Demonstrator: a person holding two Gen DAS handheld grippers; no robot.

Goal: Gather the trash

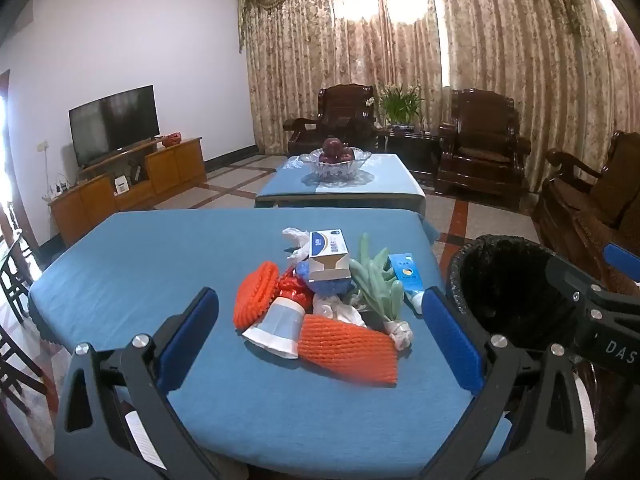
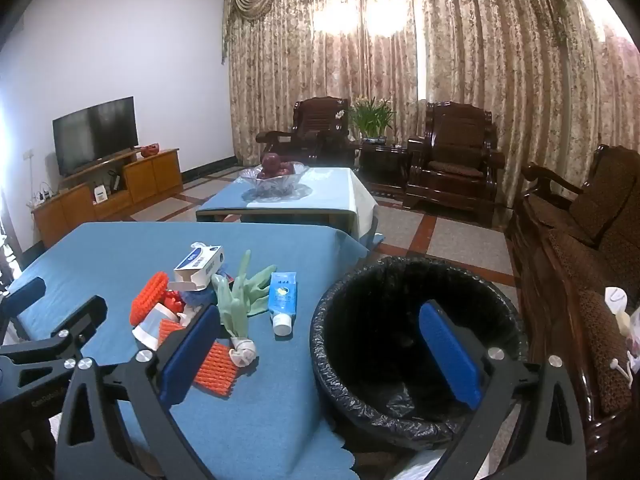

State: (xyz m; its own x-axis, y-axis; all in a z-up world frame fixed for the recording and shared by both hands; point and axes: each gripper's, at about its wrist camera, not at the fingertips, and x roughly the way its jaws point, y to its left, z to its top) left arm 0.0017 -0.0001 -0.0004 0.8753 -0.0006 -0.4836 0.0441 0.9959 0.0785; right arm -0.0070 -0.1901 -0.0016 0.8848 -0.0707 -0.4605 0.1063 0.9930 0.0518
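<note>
Trash pile (image 1: 320, 300): foam nets, box, gloves, tube; toward table (image 1: 120, 264) right edge, nr far right corner. Bin (image 2: 412, 348): black-lined, off right edge, mouth clear. Left claw (image 1: 320, 332): apart, empty, short of pile. Right claw (image 2: 320, 352): apart, empty, btwn table & bin. Step: pre-pick, nothing lifted. Next: close on nearest net, carry right; room ample.
</note>
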